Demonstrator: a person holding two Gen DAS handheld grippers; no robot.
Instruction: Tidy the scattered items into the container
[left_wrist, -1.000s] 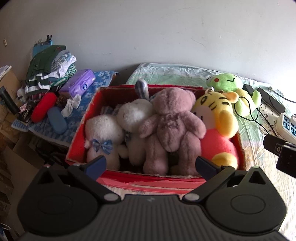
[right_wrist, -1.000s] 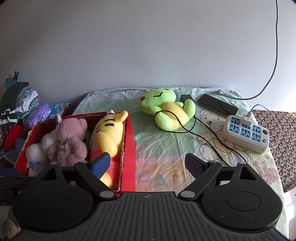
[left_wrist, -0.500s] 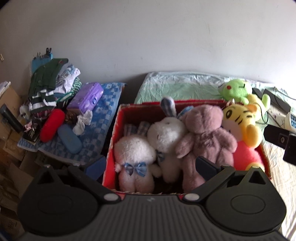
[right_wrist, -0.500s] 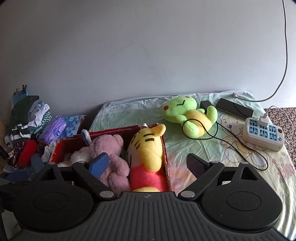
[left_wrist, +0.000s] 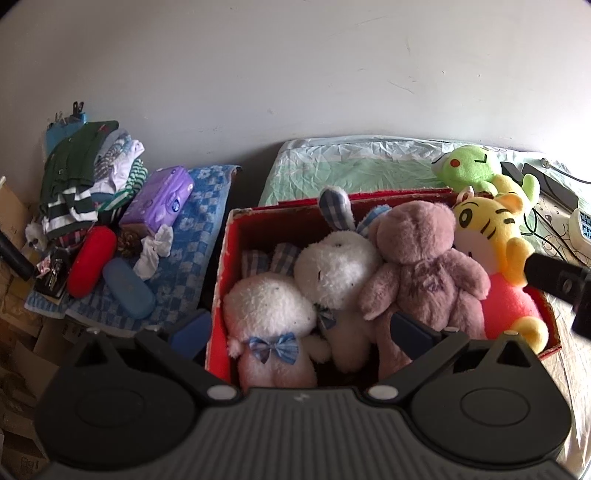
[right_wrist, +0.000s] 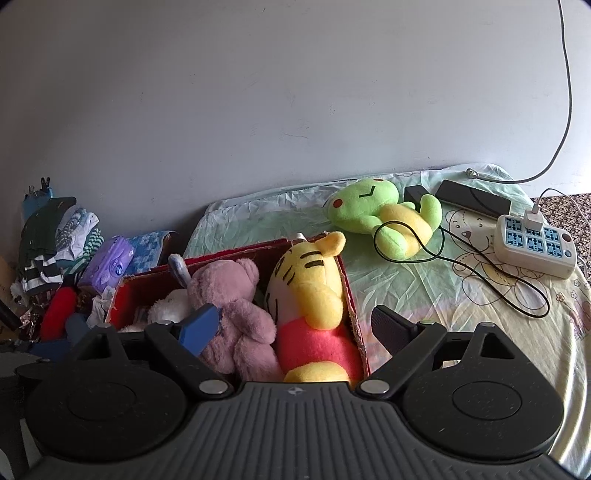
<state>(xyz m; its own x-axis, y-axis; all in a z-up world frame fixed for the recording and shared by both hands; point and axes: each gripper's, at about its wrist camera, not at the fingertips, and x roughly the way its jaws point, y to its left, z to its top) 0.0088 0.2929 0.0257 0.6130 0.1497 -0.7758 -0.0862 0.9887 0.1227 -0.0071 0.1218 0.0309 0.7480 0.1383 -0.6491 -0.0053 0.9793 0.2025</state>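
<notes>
The red box (left_wrist: 236, 221) is now seen closer by the left gripper (left_wrist: 299, 328), which has been drawn in over its near-left corner within the last second, while the right gripper (right_wrist: 295, 325) has been swung back from the bedsheet (right_wrist: 406, 295) to hang over the box's near-right end. Both are held wide open and nothing is gripped by either. 4 plush toys are packed side by side in the box: 2 white rabbits (left_wrist: 269, 310), a pink bear (left_wrist: 421, 273) and a yellow tiger (right_wrist: 306, 288). 1 green plush (right_wrist: 373, 218) is left out, lying near the far edge of the bedsheet with a black cable (right_wrist: 465, 266) looped over it. The tidying is judged nearly done; the cable may be dragged along when that last toy is lifted.
</notes>
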